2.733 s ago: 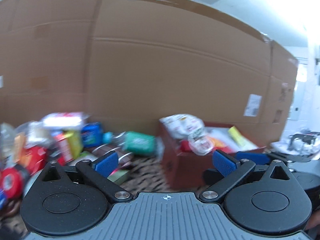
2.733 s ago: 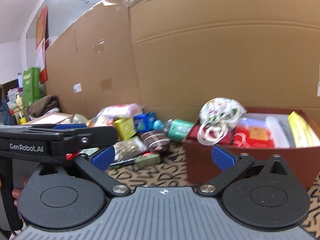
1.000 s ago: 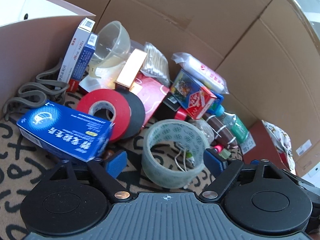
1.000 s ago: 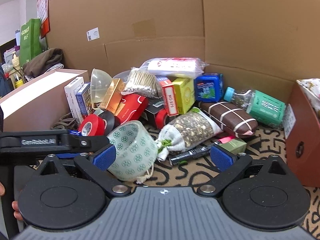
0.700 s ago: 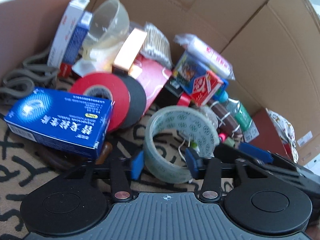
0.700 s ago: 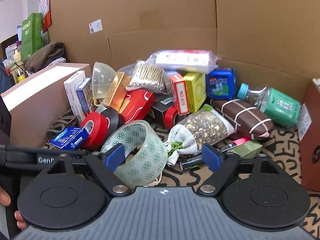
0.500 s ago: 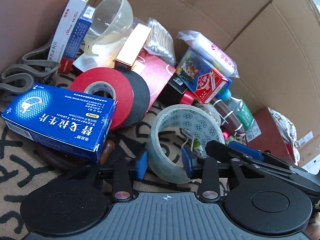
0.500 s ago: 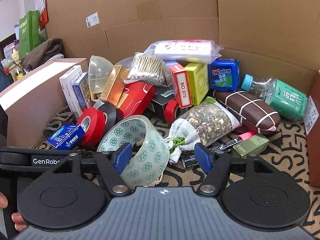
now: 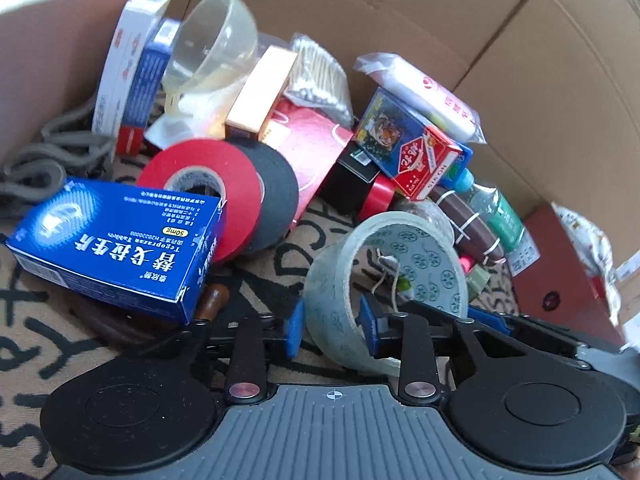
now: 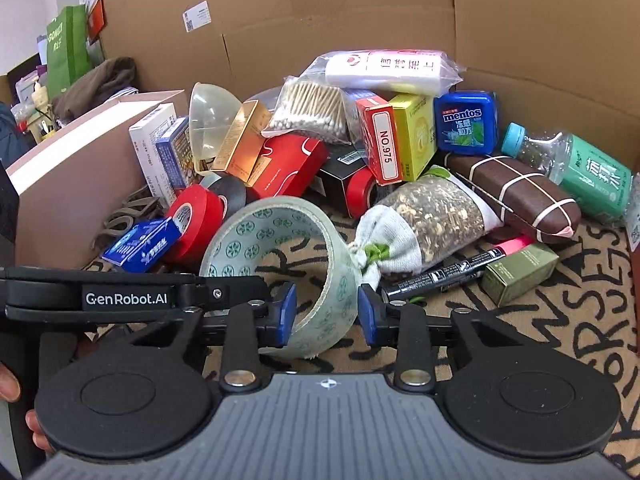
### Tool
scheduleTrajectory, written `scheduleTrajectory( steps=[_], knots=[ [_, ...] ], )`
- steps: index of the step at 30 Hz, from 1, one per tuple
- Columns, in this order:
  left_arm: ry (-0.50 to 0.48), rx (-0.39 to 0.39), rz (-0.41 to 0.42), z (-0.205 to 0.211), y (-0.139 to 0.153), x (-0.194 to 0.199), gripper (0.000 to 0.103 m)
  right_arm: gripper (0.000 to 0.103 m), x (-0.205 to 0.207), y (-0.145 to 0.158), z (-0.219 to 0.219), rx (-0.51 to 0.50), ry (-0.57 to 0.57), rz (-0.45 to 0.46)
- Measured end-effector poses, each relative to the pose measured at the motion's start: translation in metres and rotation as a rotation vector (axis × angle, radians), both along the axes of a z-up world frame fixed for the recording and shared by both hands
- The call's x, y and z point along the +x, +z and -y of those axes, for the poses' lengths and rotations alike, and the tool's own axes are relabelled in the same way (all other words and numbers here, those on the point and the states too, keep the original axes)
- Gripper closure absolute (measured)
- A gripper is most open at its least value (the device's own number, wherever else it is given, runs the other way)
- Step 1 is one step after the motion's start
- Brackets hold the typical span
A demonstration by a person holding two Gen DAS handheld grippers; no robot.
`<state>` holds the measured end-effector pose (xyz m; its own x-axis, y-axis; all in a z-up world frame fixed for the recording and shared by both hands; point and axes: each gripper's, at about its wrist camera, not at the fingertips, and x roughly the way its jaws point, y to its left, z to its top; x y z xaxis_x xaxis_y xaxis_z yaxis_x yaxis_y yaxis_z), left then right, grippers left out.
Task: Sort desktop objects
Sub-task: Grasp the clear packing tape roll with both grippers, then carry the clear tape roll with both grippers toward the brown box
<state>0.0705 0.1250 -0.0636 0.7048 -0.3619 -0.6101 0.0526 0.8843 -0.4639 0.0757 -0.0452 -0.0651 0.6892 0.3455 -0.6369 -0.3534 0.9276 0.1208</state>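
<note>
A wide roll of clear tape with green round prints (image 9: 340, 280) stands on edge on the patterned mat. My left gripper (image 9: 331, 326) is shut on the roll's near wall, one blue pad outside and one inside. My right gripper (image 10: 326, 314) is shut on the same roll (image 10: 280, 240), pads on either side of its wall. The left gripper's black body (image 10: 132, 294) crosses the right wrist view at the left. A pile of desktop objects lies beyond the roll.
A blue medicine box (image 9: 116, 240), red tape (image 9: 224, 178) and black tape (image 9: 280, 196) lie left. A seed sachet (image 10: 428, 216), black marker (image 10: 444, 272), brown case (image 10: 516, 196), green bottle (image 10: 584, 176) and red box (image 9: 560, 280) lie right. Cardboard walls (image 10: 360, 20) stand behind.
Both grippers came down from facing the cardboard wall to the pile. Both closed their jaws from wide open onto the clear tape roll.
</note>
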Motion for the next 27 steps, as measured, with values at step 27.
scheduleTrajectory(
  steps=[27],
  knots=[
    [-0.246,0.048,0.014,0.136,0.018,-0.066,0.069,0.083,-0.11,0.015,0.128,0.038,-0.22,0.014]
  ],
)
